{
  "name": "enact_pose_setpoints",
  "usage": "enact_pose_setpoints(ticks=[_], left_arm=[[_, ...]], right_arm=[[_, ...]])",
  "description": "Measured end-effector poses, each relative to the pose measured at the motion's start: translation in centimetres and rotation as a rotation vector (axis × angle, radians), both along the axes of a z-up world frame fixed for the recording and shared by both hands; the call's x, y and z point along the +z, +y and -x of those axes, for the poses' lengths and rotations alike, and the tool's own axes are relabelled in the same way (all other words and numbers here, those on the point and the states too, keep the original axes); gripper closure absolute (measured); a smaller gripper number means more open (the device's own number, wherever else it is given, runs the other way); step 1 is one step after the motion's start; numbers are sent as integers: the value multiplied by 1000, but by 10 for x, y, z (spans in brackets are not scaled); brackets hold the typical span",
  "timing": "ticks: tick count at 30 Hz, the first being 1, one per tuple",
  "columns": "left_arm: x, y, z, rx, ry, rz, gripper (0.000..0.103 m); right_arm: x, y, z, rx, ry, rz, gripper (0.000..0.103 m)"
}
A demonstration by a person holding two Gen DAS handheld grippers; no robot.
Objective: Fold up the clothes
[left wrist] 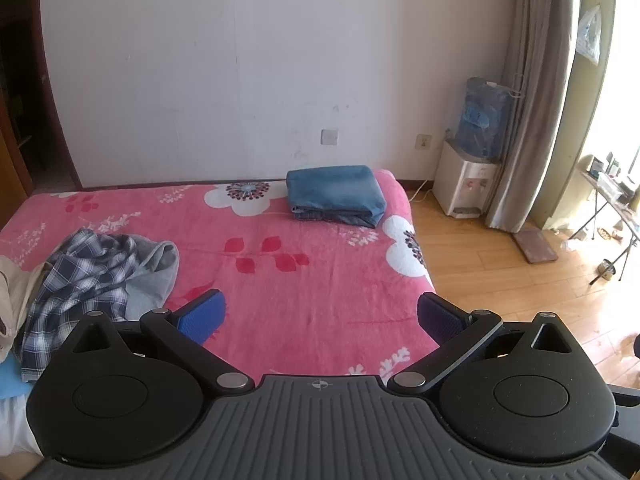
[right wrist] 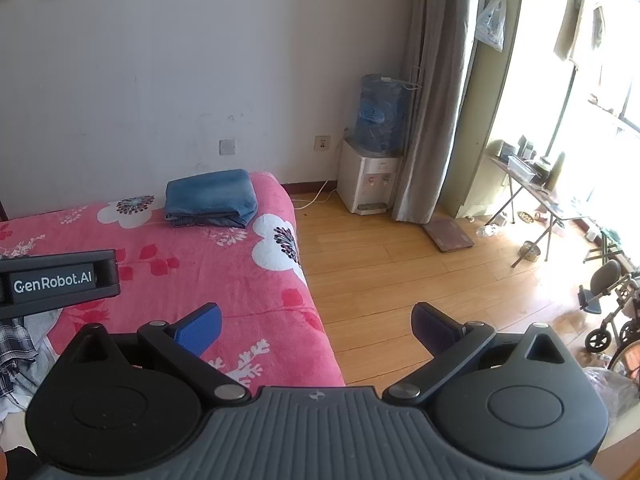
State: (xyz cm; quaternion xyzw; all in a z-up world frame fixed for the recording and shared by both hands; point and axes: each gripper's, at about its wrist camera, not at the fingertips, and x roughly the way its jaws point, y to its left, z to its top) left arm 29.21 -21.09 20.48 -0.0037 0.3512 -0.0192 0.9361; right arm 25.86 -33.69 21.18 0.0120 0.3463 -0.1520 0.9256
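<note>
A folded blue denim garment (left wrist: pixel 336 195) lies at the far right corner of the pink floral bed (left wrist: pixel 280 280), also seen in the right wrist view (right wrist: pixel 211 197). A crumpled heap of clothes, with a blue plaid shirt (left wrist: pixel 84 280) on a grey garment (left wrist: pixel 154 276), lies at the bed's left side. My left gripper (left wrist: pixel 320 316) hovers open above the bed's near part, holding nothing. My right gripper (right wrist: pixel 316 326) is open and empty over the bed's right edge. The left gripper's body (right wrist: pixel 56 280) shows at the left of the right wrist view.
A white water dispenser (left wrist: pixel 466 178) with a blue bottle stands by the wall right of the bed, next to a grey curtain (left wrist: pixel 532 100). Wooden floor (right wrist: pixel 400 280) runs along the bed's right side. A folding table (right wrist: pixel 532 188) and a wheelchair (right wrist: pixel 612 312) stand near the window.
</note>
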Motion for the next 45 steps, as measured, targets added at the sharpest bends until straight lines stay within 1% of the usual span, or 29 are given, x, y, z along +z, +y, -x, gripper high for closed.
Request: enact_pose_setpoints(ticks=[45], left_arm=[[-3,-5,-3,8,12,-7,0]], right_arm=[[-2,-3,-6,-16,22,-10,0]])
